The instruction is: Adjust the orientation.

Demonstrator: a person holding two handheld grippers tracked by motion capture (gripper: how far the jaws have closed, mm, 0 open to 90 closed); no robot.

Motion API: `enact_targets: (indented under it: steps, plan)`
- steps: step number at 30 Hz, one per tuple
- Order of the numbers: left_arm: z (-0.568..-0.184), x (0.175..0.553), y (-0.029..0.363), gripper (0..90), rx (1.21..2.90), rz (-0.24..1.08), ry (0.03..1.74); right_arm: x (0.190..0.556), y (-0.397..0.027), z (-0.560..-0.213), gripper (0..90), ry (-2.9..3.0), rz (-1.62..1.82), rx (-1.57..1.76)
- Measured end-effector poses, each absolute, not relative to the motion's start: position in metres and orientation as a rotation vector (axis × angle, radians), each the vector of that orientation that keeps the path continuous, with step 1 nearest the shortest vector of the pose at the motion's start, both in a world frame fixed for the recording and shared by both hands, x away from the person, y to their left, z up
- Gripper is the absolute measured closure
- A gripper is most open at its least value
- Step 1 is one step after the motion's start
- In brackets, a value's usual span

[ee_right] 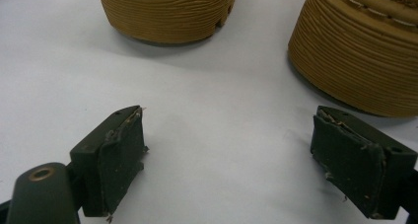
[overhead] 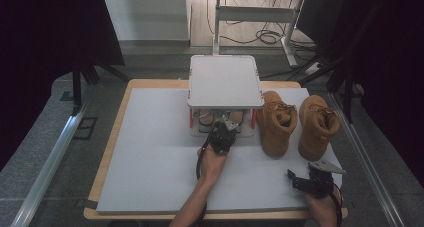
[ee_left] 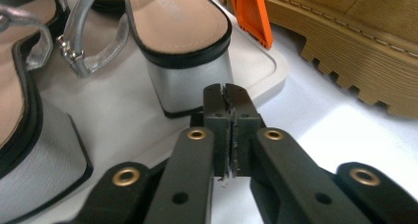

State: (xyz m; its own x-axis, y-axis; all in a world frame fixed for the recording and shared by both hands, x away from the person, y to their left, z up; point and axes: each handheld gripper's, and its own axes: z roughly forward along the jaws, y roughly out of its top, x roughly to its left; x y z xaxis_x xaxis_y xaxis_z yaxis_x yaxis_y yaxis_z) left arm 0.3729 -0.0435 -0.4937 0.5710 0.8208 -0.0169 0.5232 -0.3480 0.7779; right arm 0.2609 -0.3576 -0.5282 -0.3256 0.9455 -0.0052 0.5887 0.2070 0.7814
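Observation:
A pair of silver block-heel sandals [ee_left: 190, 81] stands on the lower tray [ee_left: 263, 68] of a small white rack [overhead: 225, 81]; the second sandal [ee_left: 29, 135] is at the left. My left gripper [ee_left: 227, 98] is shut with nothing between its pads, its tips just in front of the nearer sandal's heel, apart from it. In the high view the left gripper [overhead: 226, 129] sits at the rack's front edge. Two tan boots [overhead: 277, 122] [overhead: 316, 127] stand right of the rack. My right gripper [ee_right: 226, 135] is open and empty, low over the mat behind the boot heels [ee_right: 167, 12] [ee_right: 365, 51].
An orange post [ee_left: 251, 12] holds up the rack's corner, with a boot's lugged sole [ee_left: 355, 71] close beside it. The white mat [overhead: 155, 147] covers a wooden table; its left half is bare. The right gripper [overhead: 306, 176] is near the front right corner.

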Motion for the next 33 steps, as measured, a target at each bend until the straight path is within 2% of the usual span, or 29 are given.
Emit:
enact_targets:
  steps: [25, 33]
  plan:
    - [-0.484, 0.349, -0.009, 69.1, 2.058, 0.437, 1.049, 0.261, -0.358, -0.528, 12.9, 1.995, 0.955, 1.42]
    - [-0.481, 0.34, 0.008, 54.5, 2.052, 0.459, 1.057, 0.261, -0.358, -0.528, 12.9, 1.995, 0.955, 1.419]
